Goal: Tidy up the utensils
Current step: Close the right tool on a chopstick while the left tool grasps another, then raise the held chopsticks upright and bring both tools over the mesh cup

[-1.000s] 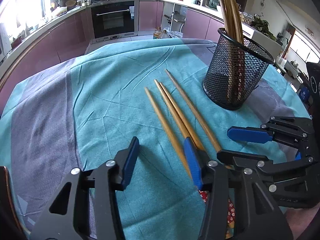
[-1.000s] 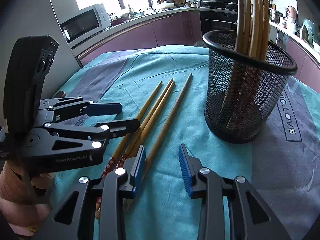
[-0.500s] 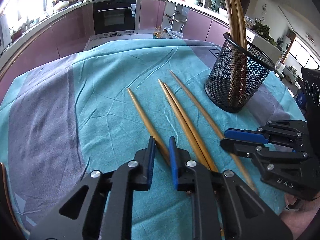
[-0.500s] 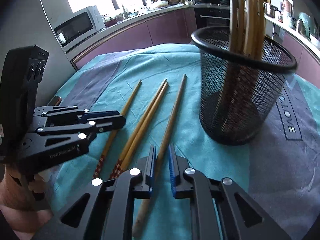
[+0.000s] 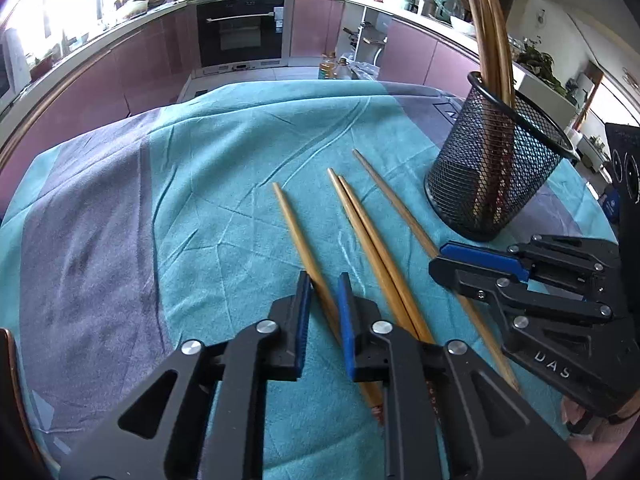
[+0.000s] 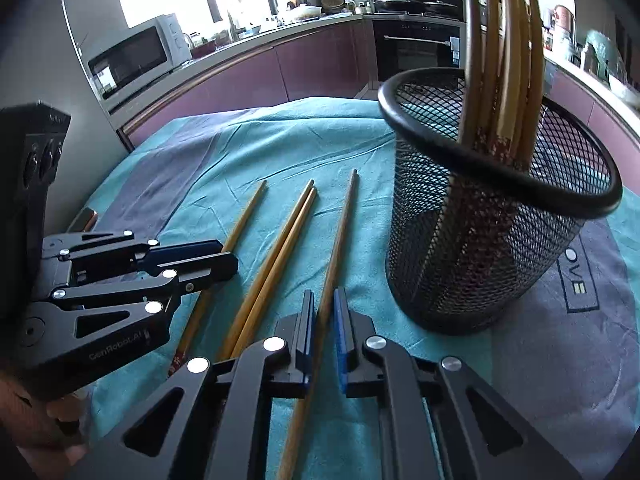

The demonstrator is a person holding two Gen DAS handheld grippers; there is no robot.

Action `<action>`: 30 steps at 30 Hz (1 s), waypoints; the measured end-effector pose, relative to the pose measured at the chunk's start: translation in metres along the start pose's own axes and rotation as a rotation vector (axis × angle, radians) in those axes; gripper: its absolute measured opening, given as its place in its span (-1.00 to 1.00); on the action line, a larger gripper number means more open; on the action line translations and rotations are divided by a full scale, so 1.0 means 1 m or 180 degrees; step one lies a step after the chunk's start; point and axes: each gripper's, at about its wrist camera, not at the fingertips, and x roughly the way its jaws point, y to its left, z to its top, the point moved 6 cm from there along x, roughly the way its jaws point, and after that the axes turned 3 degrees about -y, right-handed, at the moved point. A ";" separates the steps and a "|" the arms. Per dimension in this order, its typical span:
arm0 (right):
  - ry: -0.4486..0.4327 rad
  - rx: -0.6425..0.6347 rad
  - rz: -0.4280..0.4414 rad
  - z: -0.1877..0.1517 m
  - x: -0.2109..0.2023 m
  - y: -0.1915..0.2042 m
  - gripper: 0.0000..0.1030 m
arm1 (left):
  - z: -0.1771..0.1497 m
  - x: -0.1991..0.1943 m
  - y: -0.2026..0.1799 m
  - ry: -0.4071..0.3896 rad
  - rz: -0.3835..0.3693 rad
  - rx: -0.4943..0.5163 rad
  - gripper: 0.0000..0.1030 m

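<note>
Four loose chopsticks lie side by side on the bench, and each pair of tongs has closed on one of the outer ones. The left tongs [image 5: 322, 296] are clenched on the leftmost chopstick [image 5: 296, 232], its shaft running between the blue pads [image 5: 345, 312] and its tip pointing away across the cloth. The right tongs [image 6: 322, 316] are clenched on the rightmost chopstick [image 6: 340, 236], which lies nearest the black mesh holder [image 6: 480, 248]. Between the two gripped sticks the middle pair of chopsticks [image 5: 368, 236] lies touching along its length, free of either tool. The mesh holder stands upright just right of the loose sticks, holding a bundle of chopsticks [image 6: 500, 52] that lean against its rim. The bench is covered with a teal and grey cloth [image 5: 180, 200], creased in places. Behind it runs a curved kitchen with mauve cabinet fronts, a built-in oven [image 5: 240, 36], and a white microwave [image 6: 136, 60] on the counter by a bright window. A second ago both tongs stood wide open over the sticks; half a second ago they had narrowed onto their sticks, and now they sit much the same, with the leftmost chopstick angled away from the middle pair rather than lying close beside it.
</note>
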 end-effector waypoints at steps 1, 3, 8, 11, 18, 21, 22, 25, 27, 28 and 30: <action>-0.0008 0.0034 0.0017 -0.001 -0.001 -0.002 -0.86 | 0.000 0.000 0.001 -0.0004 -0.0003 -0.0030 -0.79; -0.0030 0.0091 0.0075 -0.002 -0.005 -0.004 -0.89 | 0.000 -0.002 0.002 -0.0013 -0.0030 -0.0083 -0.85; -0.0134 0.0109 0.0201 -0.002 -0.019 -0.003 -0.89 | -0.001 -0.010 0.001 -0.0066 -0.0066 -0.0094 -0.85; -0.0182 0.0126 0.0331 -0.001 -0.028 -0.002 -0.89 | 0.000 -0.018 -0.002 -0.0115 -0.0107 -0.0072 -0.85; -0.0331 0.0090 0.0634 0.000 -0.055 0.003 -0.89 | 0.004 -0.051 -0.011 -0.0280 -0.0307 -0.0004 -0.85; -0.0406 0.0045 0.0713 0.003 -0.067 0.005 -0.89 | 0.008 -0.065 -0.018 -0.0349 -0.0425 0.0021 -0.85; -0.0449 0.0018 0.0717 0.004 -0.073 0.006 -0.89 | 0.010 -0.072 -0.020 -0.0380 -0.0468 0.0025 -0.85; -0.0568 -0.0023 0.0721 0.009 -0.088 0.004 -0.89 | 0.014 -0.089 -0.025 -0.0467 -0.0544 0.0053 -0.85; -0.0644 -0.0028 0.0714 0.013 -0.096 0.002 -0.89 | 0.018 -0.101 -0.028 -0.0549 -0.0557 0.0090 -0.85; -0.0675 -0.0029 0.0707 0.014 -0.099 0.000 -0.89 | 0.020 -0.107 -0.029 -0.0582 -0.0581 0.0103 -0.85; -0.0756 -0.0017 0.0682 0.018 -0.108 -0.005 -0.89 | 0.025 -0.120 -0.031 -0.0646 -0.0652 0.0127 -0.85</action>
